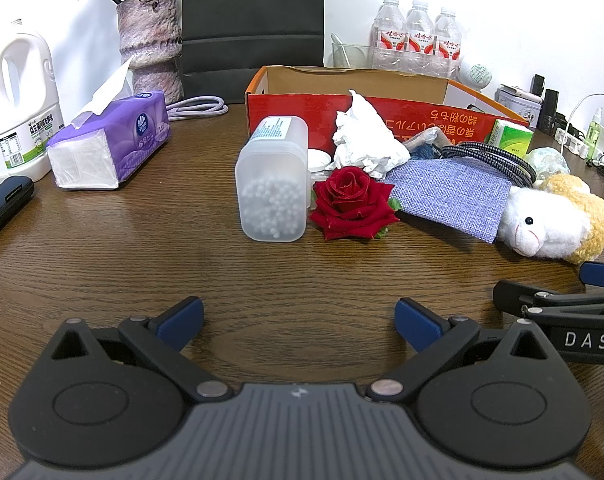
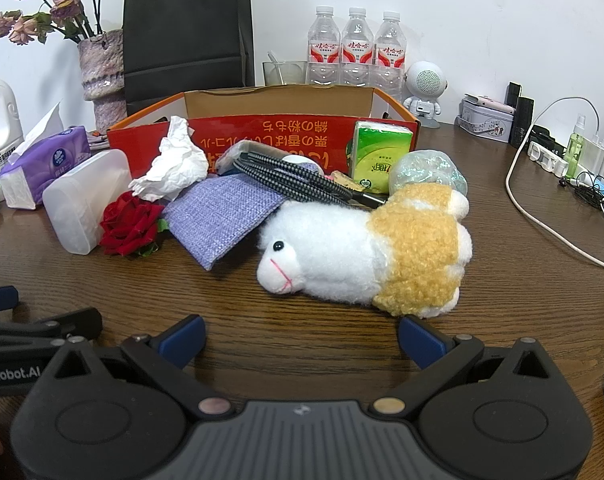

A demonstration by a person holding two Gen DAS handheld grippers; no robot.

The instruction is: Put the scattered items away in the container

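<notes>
A red cardboard box [image 1: 382,110] [image 2: 262,132] stands open at the back of the wooden table. In front of it lie a frosted cotton-swab box [image 1: 272,184] [image 2: 86,200], a red rose [image 1: 352,204] [image 2: 130,226], crumpled tissue [image 1: 366,140] [image 2: 174,164], a purple cloth [image 1: 450,196] [image 2: 222,216], a braided cable [image 1: 490,158] [image 2: 298,178], a green tissue pack [image 1: 512,136] [image 2: 380,156] and a plush sheep [image 1: 554,220] [image 2: 366,252]. My left gripper [image 1: 300,322] is open and empty, short of the swab box. My right gripper [image 2: 302,340] is open and empty, just short of the sheep.
A purple tissue pack [image 1: 110,144], a white jug [image 1: 22,100] and a vase [image 1: 150,44] stand at the left. A black bag [image 2: 186,32], water bottles [image 2: 356,48] and a speaker [image 2: 424,88] line the back. Cables and chargers [image 2: 574,160] lie at the right.
</notes>
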